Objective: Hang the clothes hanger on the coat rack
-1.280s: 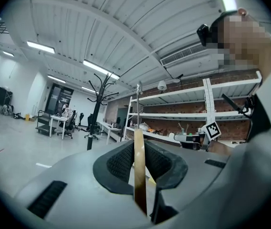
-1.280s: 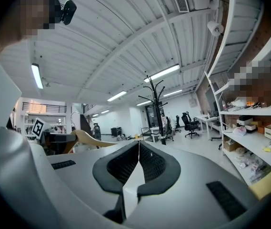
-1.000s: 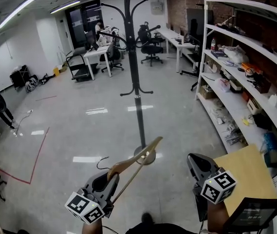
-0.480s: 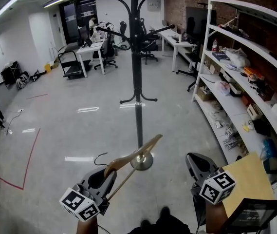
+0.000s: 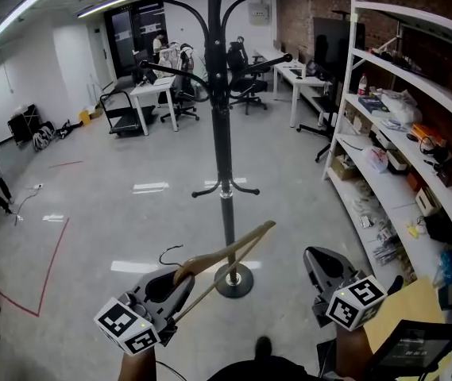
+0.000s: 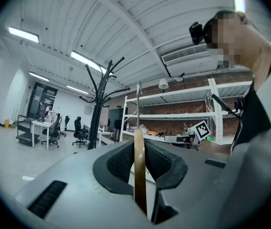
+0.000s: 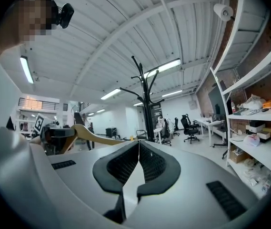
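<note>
Left gripper (image 5: 171, 282): at 7 o'clock in the head view. Its jaws stand a narrow way apart, with the pads pressed on the clothes hanger (image 5: 227, 252).
Clothes hanger: wooden and clamped near its neck. In the left gripper view its thin edge stands upright between the pads. In the head view one arm runs from the jaws toward 2 o'clock, and the wire hook (image 5: 168, 255) curls off toward 10 o'clock.
Right gripper (image 5: 322, 265): at 3 o'clock from the left gripper and well apart from the hanger. Its jaws are together with nothing between them.
Coat rack (image 5: 222, 109): a black pole at 12 o'clock from the grippers, with its prongs near the top edge. The hanger is not on any prong. The round base (image 5: 234, 281) lies under the hanger's arm in the head view.
Shelving (image 5: 416, 145): white, at 3 o'clock along the brick wall.
</note>
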Motion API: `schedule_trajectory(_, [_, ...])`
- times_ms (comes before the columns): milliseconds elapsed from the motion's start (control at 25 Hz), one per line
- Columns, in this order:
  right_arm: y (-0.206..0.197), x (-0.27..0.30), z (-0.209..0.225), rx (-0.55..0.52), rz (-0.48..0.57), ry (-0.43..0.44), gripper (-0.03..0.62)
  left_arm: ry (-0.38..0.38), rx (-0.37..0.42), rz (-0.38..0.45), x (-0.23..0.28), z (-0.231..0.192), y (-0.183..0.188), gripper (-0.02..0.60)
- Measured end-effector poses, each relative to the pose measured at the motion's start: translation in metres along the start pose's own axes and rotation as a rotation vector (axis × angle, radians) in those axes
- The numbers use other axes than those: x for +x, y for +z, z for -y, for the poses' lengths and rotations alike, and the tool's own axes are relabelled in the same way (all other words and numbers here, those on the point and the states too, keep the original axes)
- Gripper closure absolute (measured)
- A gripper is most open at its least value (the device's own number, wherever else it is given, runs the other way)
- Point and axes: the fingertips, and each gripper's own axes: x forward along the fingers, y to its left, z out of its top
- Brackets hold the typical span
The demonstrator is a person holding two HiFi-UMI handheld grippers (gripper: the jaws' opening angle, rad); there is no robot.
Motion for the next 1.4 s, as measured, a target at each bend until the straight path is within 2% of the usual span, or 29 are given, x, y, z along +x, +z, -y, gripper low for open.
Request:
schedule_trajectory(240, [0.03,0.042,0.045,-0.025,0.044,0.053,0.586,-0.036,0.031,0.047,0.052,-0.03,0.045,0.531])
schedule_trajectory(400, [0.036,0.059,0.078,-0.018,0.056,0.05,0.586,-0.05,0.009,0.07,0.083,-0.052,0.066,0.53])
schedule_trajectory(600, [0.03,0.083,0.095,0.02,0.04,0.05,0.586,-0.087,0.07,0.039,0.111,-0.076,0.093,0.53])
schedule_trajectory(800, [0.042,0.109,0.116,0.014,0.061,0.009,0.587,-0.115,0.116,0.006,0.15,-0.109,0.108,0.53])
schedule_trajectory(1080, [0.06,0.152,0.109,-0.016,0.088,0.007,0.586,-0.196,0.096,-0.025,0.187,-0.153,0.115,0.531])
schedule_trajectory(1400, [0.078,0.208,0.075,-0.066,0.099,0.118,0.586,-0.291,0.098,-0.069,0.222,-0.178,0.108,0.53])
